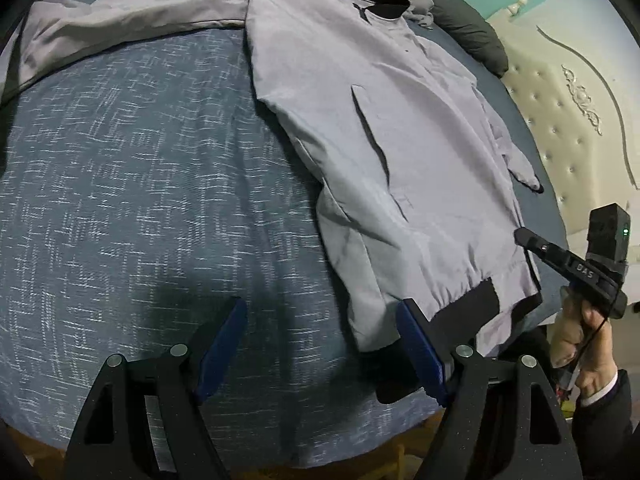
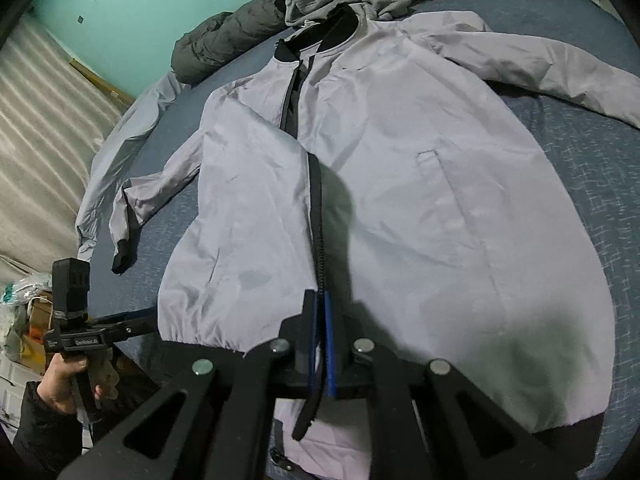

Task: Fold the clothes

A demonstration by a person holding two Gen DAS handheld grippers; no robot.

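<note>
Holding left gripper [image 1: 320,344] wide, nothing between pads, lower centre of left view, just beside jacket [image 2: 400,200] hem corner. Jacket spread front-up on blue bed cover [image 1: 140,180], filling middle of right view, sleeves out both sides. Right gripper [image 2: 322,336] pinched shut on zipper edge [image 2: 318,220] at hem, bottom centre. I'd keep pinch firm, draw front panels flush before folding sleeves.
</note>
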